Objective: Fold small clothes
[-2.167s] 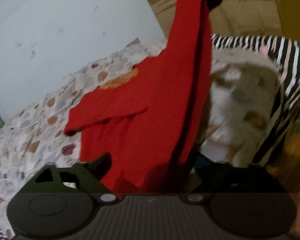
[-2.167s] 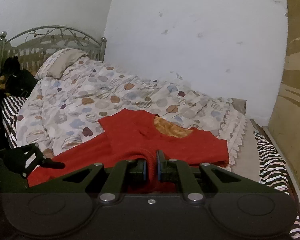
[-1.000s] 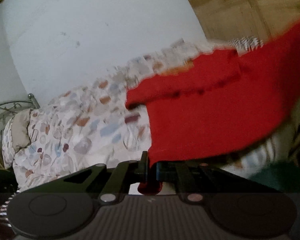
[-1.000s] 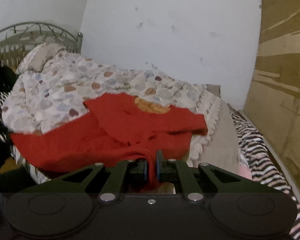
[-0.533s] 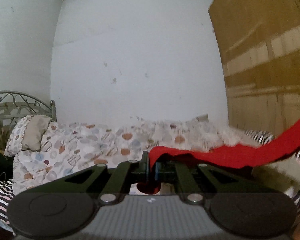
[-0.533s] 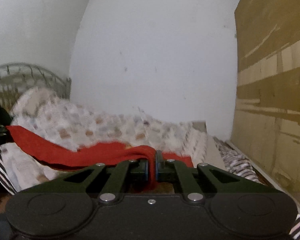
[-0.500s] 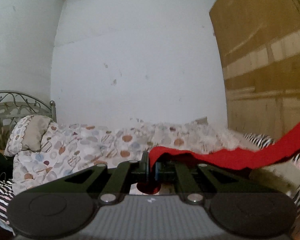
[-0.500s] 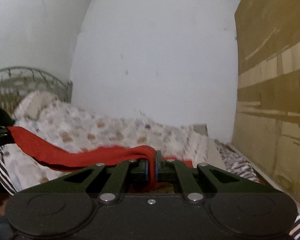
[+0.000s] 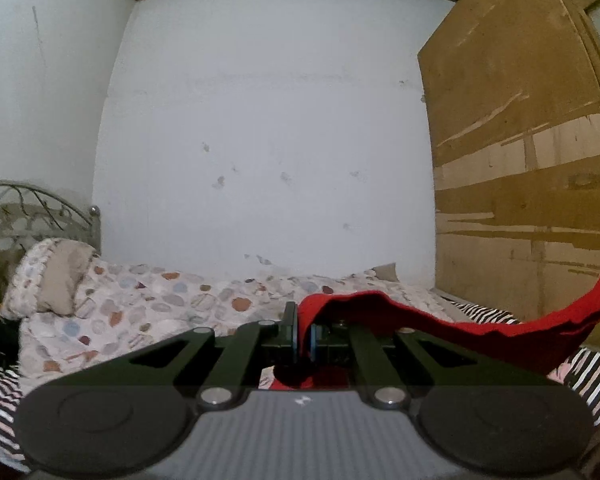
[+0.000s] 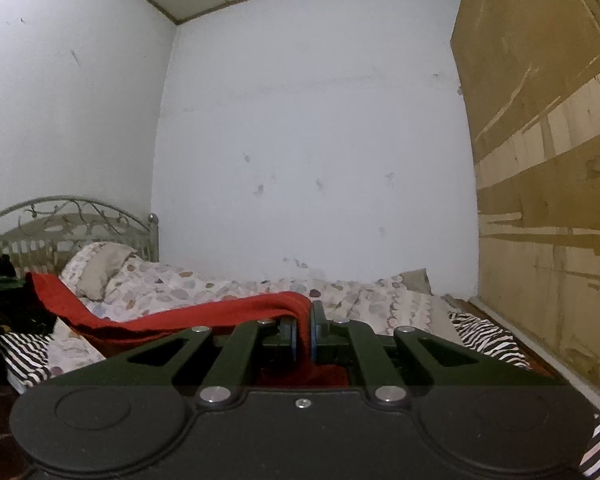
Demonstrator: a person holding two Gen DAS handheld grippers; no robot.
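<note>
The left gripper [image 9: 304, 330] has its two fingers [image 9: 289, 330] pressed together on an edge of the one red garment [image 9: 440, 326], which rises out of the pinch and runs off to the right, held up above the bed [image 9: 148, 312] with its dotted quilt and one pillow [image 9: 56, 276]. The right gripper [image 10: 305, 334] likewise has its two fingers [image 10: 290, 334] clamped on the garment's other end, the cloth stretching away leftward from the pinch; a little red fabric hangs below each pair.
</note>
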